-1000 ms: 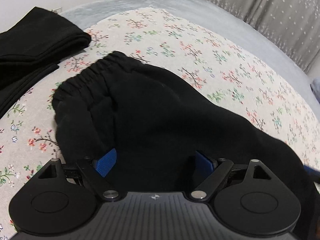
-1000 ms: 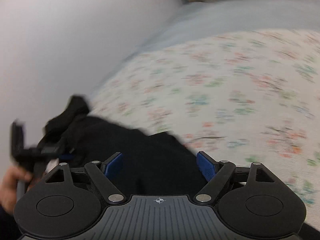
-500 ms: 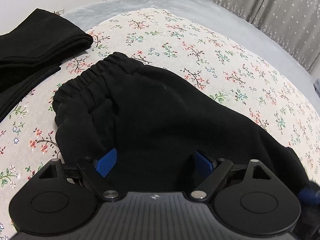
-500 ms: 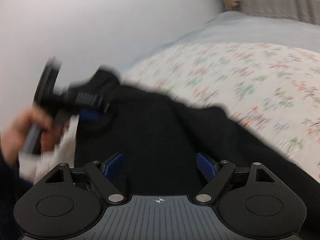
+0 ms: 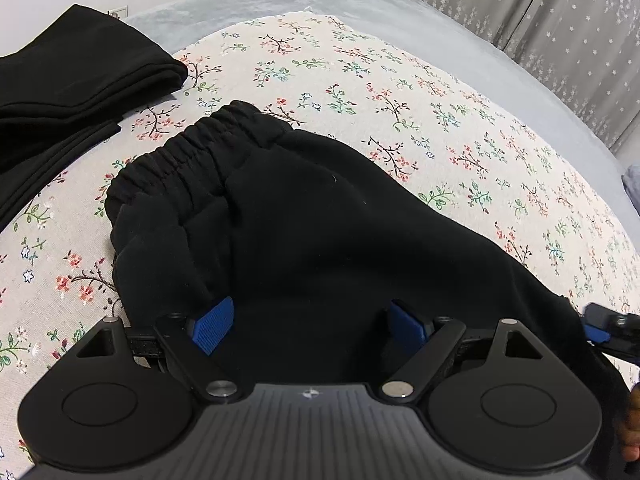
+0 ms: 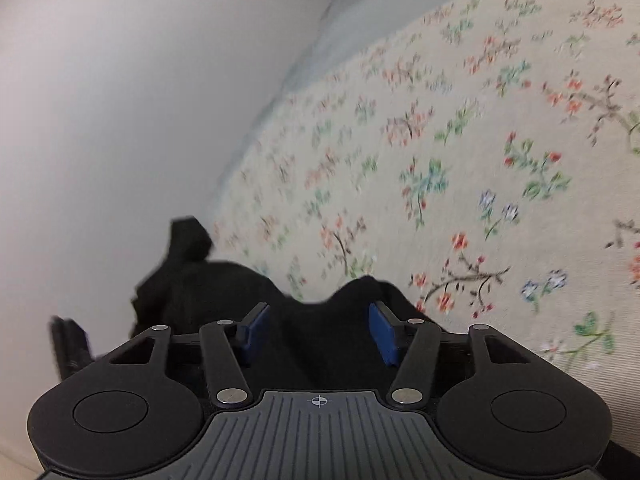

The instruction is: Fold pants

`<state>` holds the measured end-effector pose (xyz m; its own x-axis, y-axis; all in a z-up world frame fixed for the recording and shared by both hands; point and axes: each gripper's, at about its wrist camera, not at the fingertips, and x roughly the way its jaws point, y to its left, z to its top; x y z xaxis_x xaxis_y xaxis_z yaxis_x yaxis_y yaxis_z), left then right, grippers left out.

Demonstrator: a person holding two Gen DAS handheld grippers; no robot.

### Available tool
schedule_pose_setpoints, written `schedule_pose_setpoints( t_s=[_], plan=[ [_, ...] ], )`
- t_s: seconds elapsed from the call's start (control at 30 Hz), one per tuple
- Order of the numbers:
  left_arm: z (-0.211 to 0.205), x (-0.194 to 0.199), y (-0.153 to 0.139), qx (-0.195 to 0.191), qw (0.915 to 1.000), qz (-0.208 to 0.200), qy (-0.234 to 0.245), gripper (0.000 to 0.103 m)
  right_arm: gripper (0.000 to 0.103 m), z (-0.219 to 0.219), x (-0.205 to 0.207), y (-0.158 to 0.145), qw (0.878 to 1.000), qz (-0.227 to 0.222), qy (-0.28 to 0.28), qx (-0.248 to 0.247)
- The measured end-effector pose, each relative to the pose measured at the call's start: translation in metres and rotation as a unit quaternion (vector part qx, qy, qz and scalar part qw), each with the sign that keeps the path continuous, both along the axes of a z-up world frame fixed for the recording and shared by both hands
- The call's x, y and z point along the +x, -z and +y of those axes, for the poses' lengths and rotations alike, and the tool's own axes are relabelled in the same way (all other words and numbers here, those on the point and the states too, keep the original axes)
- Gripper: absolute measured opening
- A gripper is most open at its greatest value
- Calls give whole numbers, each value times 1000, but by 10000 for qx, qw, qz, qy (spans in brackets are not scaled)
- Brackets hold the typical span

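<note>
Here, right gripper [image 6: 318,334] jaws closing around pants [image 6: 320,320]

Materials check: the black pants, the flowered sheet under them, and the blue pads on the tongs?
Black pants: looks like thick matte knit, maybe fleece; soft rounded folds, gathered elastic waistband, lint specks. Flowered sheet: seems thin printed woven cloth, matte, lying smooth. Blue pads on the left tongs: probably moulded rubber or plastic, with fine ribbing.

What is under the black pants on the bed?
The black sweatpants with the elastic waistband lie on a cream flowered sheet, which shows all around them. Whatever is directly beneath the pants is covered, so anything else there cannot be seen.
</note>
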<state>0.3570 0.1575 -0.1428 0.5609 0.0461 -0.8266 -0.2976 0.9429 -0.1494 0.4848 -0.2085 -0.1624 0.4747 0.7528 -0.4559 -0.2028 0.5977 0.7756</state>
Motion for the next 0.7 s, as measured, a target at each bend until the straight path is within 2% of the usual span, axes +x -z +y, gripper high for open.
schedule_pose_setpoints(
  t_s=[0.1, 0.17, 0.2, 0.27, 0.33, 0.43, 0.5, 0.63, 0.7],
  plan=[
    [-1, -1, 0, 18, 10000, 0, 8, 85, 49, -8, 2, 10, 9992, 127, 367, 51],
    [0, -1, 0, -17, 10000, -4, -9, 85, 56, -23, 4, 13, 9970, 169, 739, 169],
    [0, -1, 0, -35, 10000, 0, -22, 85, 55, -27, 6, 16, 9967, 205, 754, 198],
    [0, 0, -1, -50, 10000, 13, -46, 85, 54, -22, 5, 18, 9989, 187, 393, 174],
    [0, 1, 0, -30, 10000, 22, -46, 85, 55, -11, -3, 9, 9999, -63, 81, -23],
    [0, 0, 0, -10, 10000, 14, -41, 85, 56, -3, -8, 0, 9990, -316, -284, 146],
    [0, 0, 0, -11, 10000, 13, -45, 85, 56, -2, -9, -3, 9989, -352, -294, 61],
    [0, 0, 0, -16, 10000, 19, -49, 85, 56, -12, -8, -2, 9978, -365, -91, 541],
    [0, 0, -1, -25, 10000, 12, -51, 85, 55, -10, -7, 0, 9994, -251, -147, 169]
  ],
)
